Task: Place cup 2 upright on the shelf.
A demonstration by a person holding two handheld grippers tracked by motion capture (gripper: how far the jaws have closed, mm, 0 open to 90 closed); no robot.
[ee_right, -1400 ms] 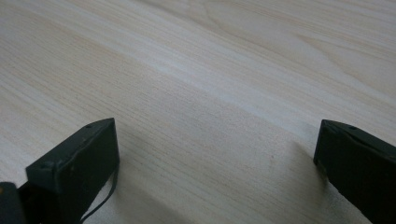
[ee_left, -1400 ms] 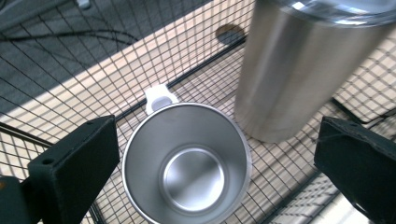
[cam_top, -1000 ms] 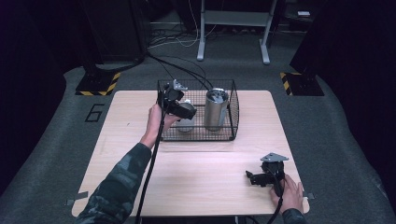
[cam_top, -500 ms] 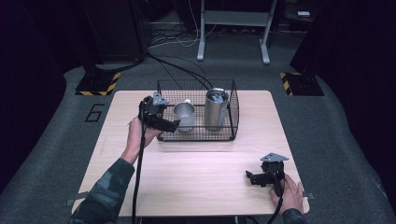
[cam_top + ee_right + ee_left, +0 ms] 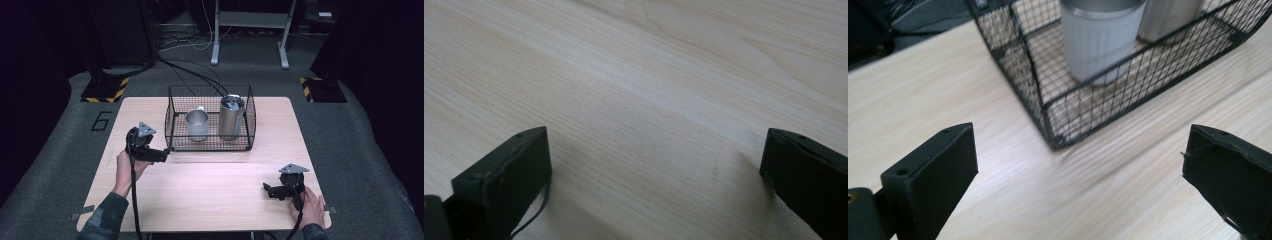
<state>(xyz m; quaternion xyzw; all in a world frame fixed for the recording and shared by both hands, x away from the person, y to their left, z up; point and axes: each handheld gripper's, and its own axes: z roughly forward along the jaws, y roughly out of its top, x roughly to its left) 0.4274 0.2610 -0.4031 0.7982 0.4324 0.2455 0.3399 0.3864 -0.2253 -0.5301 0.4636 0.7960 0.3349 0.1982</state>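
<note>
Wooden table, wire basket on it, dark room, grey floor

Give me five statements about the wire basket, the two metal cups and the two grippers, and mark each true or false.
1. The wire basket holds two metal containers. True.
2. The short steel cup lies on its side on the table. False: it stands upright inside the basket, left of the tall steel tumbler.
3. The left gripper is open and holds nothing. True: in the left gripper view its jaws stand wide apart before the basket's near corner.
4. The right gripper is clamped on the tall tumbler. False: it is open, low over bare wood near the table's front right.
5. The left gripper is inside the basket. False: it is outside, by the front left corner.
</note>
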